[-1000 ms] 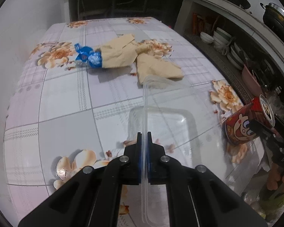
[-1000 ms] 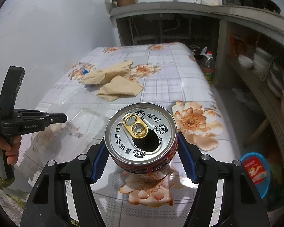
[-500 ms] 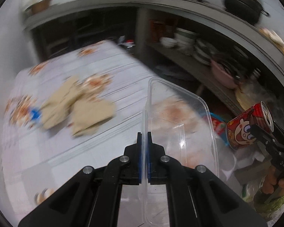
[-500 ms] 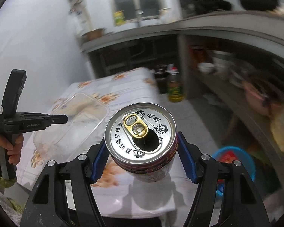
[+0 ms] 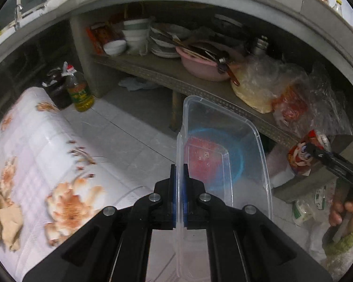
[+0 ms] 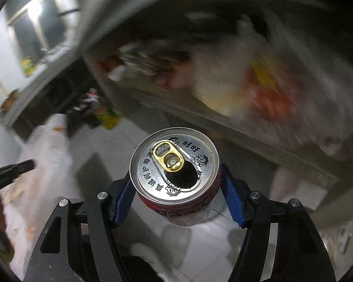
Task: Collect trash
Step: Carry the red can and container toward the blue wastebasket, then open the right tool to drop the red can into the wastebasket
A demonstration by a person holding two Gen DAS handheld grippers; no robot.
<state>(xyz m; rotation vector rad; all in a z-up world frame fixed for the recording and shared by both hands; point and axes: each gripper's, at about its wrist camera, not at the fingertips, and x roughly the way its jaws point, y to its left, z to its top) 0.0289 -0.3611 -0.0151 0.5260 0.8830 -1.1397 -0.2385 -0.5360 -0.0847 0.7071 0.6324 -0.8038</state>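
My left gripper [image 5: 180, 183] is shut on the rim of a clear plastic container [image 5: 223, 155], held out over the tiled floor. Through its wall shows a blue bin [image 5: 237, 162] with something red inside. My right gripper [image 6: 176, 199] is shut on an opened red drink can [image 6: 175, 162], its silver top and gold tab facing the camera. In the left wrist view the same can [image 5: 301, 155] and the right gripper [image 5: 314, 149] appear at the right, held by a hand [image 5: 346, 213].
The table with its flowered cloth [image 5: 35, 155] lies at the left, with beige wrappers [image 5: 4, 218] on it. A low shelf [image 5: 200, 87] holds bowls, a pink basin [image 5: 200, 65] and plastic bags [image 5: 282, 94]. An oil bottle [image 5: 80, 91] stands on the floor.
Both grippers have swung right, away from the table and over the floor toward the shelf and the blue bin. The container and the can stay gripped.
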